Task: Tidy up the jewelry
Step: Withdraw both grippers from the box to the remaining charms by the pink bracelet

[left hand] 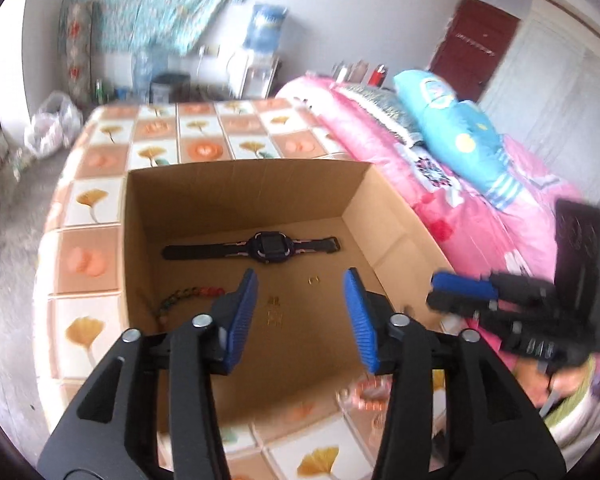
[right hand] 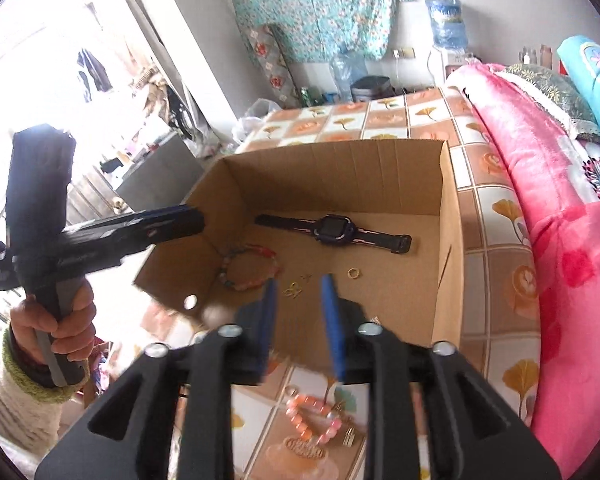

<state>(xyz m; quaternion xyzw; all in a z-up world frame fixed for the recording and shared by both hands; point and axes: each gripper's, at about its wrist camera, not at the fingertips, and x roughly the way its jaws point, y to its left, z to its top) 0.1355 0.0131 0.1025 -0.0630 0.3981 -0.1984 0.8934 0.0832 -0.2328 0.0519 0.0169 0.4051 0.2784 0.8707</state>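
An open cardboard box [left hand: 188,200] [right hand: 448,208] stands on the tiled table. Inside lie a dark watch [left hand: 260,246] [right hand: 332,230], a colourful bead bracelet [left hand: 188,296] [right hand: 248,270], a small gold ring [left hand: 314,279] [right hand: 354,273] and small gold pieces [left hand: 274,310] [right hand: 294,290]. My left gripper [left hand: 302,314] is open and empty above the box's near edge. My right gripper [right hand: 298,312] is open and empty over the box's near wall; it also shows at the right of the left wrist view [left hand: 460,292]. A pink bead bracelet [right hand: 312,416] and gold bits [right hand: 348,436] lie on the table below it.
The table [left hand: 100,200] [right hand: 496,240] has a flowered tile cloth. A bed with a pink blanket [left hand: 480,216] [right hand: 560,240] and blue pillow [left hand: 460,132] lies to the right. The floor [left hand: 4,280] drops off at the left.
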